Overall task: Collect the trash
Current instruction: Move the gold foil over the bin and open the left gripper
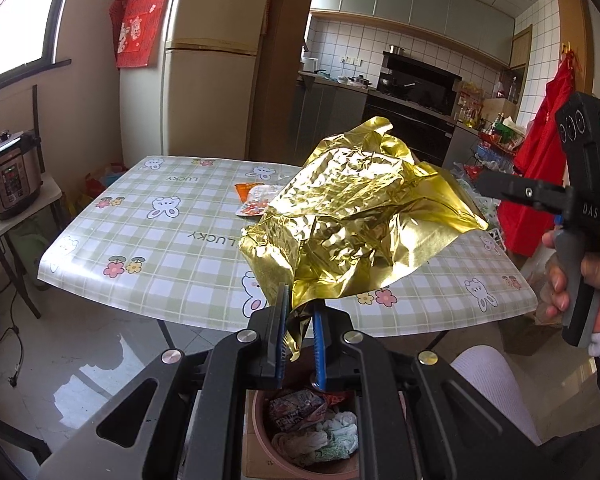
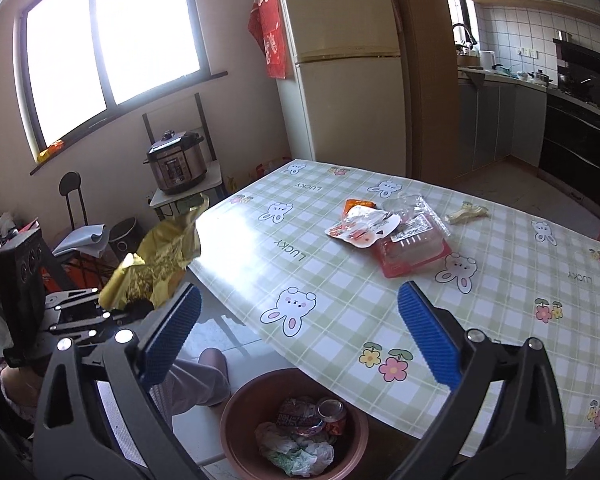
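My left gripper (image 1: 298, 312) is shut on a corner of a large crumpled gold foil sheet (image 1: 360, 216), held in the air off the near edge of the checked table (image 1: 160, 248). The same gold foil sheet (image 2: 160, 260) shows at the left of the right wrist view. Directly below stands a brown trash bin (image 2: 236, 412) with wrappers and a can inside. My right gripper (image 2: 300, 328) is open and empty above the bin and the table's near edge. On the table lie an orange-white snack pouch (image 2: 360, 226), a clear plastic tray (image 2: 412, 240) and a small yellowish wrapper (image 2: 466, 212).
A pressure cooker (image 2: 176, 166) sits on a small stand by the window. A fridge (image 2: 340, 64) stands behind the table, kitchen counters to the right. The person's leg in light trousers (image 1: 496, 384) is beside the trash bin (image 1: 260, 424). A red cloth (image 1: 540, 168) hangs at right.
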`<control>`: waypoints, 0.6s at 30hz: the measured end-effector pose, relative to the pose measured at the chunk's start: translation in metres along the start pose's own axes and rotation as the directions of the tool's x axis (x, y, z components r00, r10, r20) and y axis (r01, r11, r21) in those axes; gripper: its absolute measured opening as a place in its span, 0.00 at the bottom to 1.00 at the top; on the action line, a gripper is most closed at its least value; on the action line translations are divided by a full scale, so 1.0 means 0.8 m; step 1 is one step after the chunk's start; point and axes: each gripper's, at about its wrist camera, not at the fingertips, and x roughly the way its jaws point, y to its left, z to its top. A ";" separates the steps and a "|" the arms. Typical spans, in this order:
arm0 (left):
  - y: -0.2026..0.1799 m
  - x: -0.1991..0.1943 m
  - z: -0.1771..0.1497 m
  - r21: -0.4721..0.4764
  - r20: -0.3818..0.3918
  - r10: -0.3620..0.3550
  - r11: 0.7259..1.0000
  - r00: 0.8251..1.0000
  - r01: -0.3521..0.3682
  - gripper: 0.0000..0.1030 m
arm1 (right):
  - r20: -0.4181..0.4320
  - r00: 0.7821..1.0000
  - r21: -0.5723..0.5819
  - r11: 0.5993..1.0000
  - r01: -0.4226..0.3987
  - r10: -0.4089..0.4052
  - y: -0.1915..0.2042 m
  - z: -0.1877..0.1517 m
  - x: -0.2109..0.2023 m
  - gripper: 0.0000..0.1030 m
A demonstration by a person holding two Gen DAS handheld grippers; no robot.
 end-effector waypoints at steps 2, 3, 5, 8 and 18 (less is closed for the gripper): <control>-0.006 0.005 -0.002 0.005 -0.016 -0.024 1.000 1.000 0.024 0.11 | 0.008 1.000 0.003 1.000 0.015 -0.015 -0.005 0.000 -0.004 0.94; -0.008 0.007 -0.003 0.006 -0.025 -0.035 0.999 0.999 0.035 0.11 | 0.008 1.000 0.007 1.000 0.018 -0.018 -0.007 0.000 -0.004 0.94; -0.014 0.014 -0.006 0.007 -0.047 -0.059 0.998 0.997 0.059 0.11 | 0.009 1.000 0.019 1.000 0.021 -0.021 -0.012 -0.001 -0.006 0.94; -0.026 0.023 -0.010 0.021 -0.076 -0.075 0.997 0.994 0.077 0.11 | 0.009 1.000 0.029 0.999 0.024 -0.024 -0.015 -0.004 -0.008 0.94; -0.043 0.034 -0.020 0.031 -0.121 -0.150 0.987 0.981 0.155 0.12 | 0.002 1.000 0.028 0.999 0.026 -0.026 -0.014 -0.005 -0.005 0.94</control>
